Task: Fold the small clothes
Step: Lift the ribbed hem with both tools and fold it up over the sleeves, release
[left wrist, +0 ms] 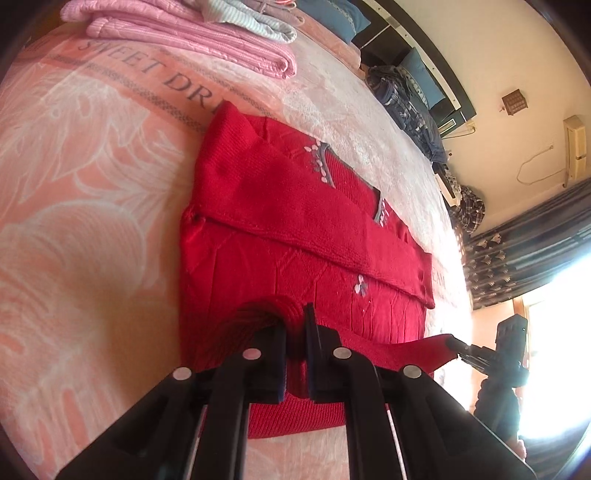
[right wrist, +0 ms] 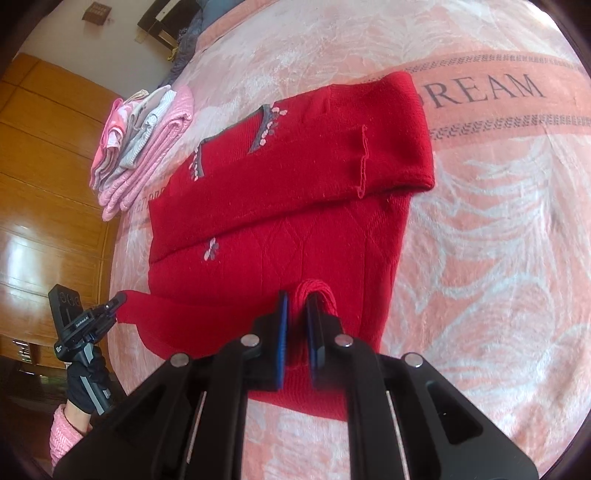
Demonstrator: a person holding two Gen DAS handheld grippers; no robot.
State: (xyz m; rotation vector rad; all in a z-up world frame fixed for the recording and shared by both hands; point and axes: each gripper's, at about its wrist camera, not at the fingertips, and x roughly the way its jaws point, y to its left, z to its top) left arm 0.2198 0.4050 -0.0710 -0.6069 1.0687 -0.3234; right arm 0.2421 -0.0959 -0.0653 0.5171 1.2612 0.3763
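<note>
A red knit sweater (left wrist: 295,221) with small pink and grey flower stitching lies flat on a pink blanket, both sleeves folded across its chest. My left gripper (left wrist: 294,325) is shut on one corner of its bottom hem, lifted a little off the blanket. In the right wrist view the same sweater (right wrist: 295,192) spreads ahead, and my right gripper (right wrist: 296,317) is shut on the other hem corner, which bunches up between the pads. Each view shows the other gripper: the right gripper (left wrist: 456,345) and the left gripper (right wrist: 114,304) both pinch the hem.
The pink blanket (right wrist: 480,240) with grey lettering covers a bed. A stack of folded pink and striped clothes (left wrist: 192,33) (right wrist: 144,147) sits at the far side. Dark garments (left wrist: 413,110) lie by the bed's headboard. A wooden wardrobe (right wrist: 44,166) stands beyond the bed.
</note>
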